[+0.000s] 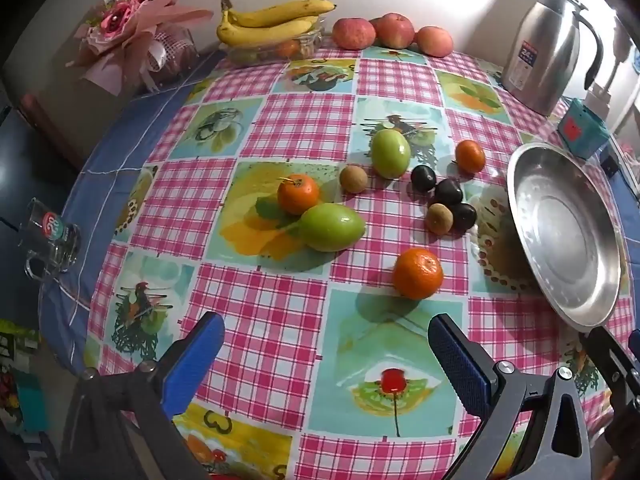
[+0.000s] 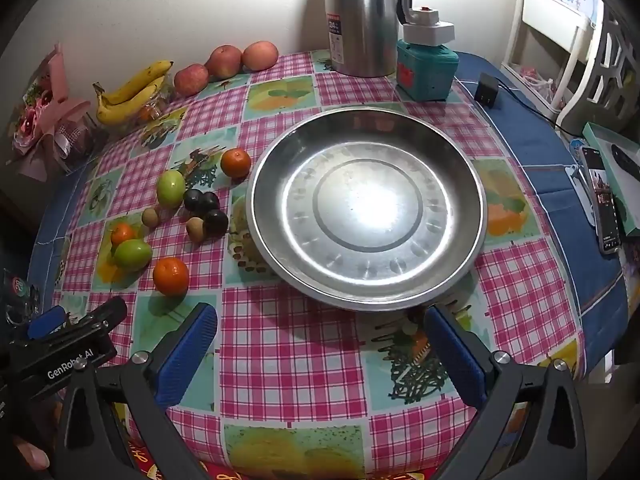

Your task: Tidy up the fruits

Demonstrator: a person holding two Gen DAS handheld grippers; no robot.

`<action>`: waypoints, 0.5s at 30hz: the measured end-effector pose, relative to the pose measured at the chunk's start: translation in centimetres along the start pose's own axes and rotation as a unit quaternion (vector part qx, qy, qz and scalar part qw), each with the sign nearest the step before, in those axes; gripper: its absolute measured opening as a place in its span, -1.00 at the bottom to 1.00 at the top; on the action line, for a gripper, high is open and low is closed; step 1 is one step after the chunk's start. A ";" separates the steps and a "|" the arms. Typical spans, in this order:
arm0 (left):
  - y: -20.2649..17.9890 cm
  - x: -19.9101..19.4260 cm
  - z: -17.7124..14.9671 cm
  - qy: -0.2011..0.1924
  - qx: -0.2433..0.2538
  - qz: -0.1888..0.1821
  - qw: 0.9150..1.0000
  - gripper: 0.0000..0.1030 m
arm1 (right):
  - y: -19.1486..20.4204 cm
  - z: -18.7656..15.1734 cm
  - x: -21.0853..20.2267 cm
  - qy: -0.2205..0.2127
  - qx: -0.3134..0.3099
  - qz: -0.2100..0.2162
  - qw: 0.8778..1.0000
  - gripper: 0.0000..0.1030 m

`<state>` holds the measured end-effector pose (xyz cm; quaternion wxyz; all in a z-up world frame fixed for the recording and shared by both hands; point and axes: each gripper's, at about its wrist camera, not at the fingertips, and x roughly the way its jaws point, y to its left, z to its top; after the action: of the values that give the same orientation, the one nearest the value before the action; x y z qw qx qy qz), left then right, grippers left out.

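Observation:
Loose fruit lies on the checked tablecloth: three oranges, the nearest (image 1: 418, 273) (image 2: 171, 275), two green fruits (image 1: 332, 227) (image 1: 390, 153), three dark plums (image 1: 448, 193) (image 2: 210, 201) and two small brown fruits (image 1: 353, 179) (image 1: 439, 219). To their right sits an empty steel plate (image 1: 568, 236) (image 2: 366, 208). My left gripper (image 1: 325, 322) hovers open over the cloth, just short of the nearest orange. My right gripper (image 2: 320, 314) stands open at the plate's near rim. Neither holds anything.
At the back are bananas (image 1: 272, 20) in a clear bowl, three apples (image 1: 354, 33), a steel thermos (image 1: 548, 44) (image 2: 362, 20) and a teal box (image 2: 426, 68). A bouquet (image 1: 124, 20) and glass mug (image 1: 48, 236) stand left; a phone (image 2: 602, 200) lies right.

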<state>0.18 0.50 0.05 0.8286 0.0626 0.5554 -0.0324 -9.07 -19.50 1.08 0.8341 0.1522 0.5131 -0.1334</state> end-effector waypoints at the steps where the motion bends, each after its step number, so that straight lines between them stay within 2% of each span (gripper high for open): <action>1: 0.1 0.1 0.0 0.000 -0.003 0.000 1.000 1.00 | 0.2 0.0 0.0 0.000 -0.003 0.000 1.000 1.00; 15: 0.6 0.4 -0.1 -0.002 -0.009 -0.010 1.000 1.00 | 0.9 0.3 0.3 0.007 -0.015 0.004 1.000 1.00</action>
<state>0.34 1.12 -0.35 0.8296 0.0495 0.5550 -0.0356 -8.40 -18.83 1.03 0.8331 0.1425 0.5204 -0.1217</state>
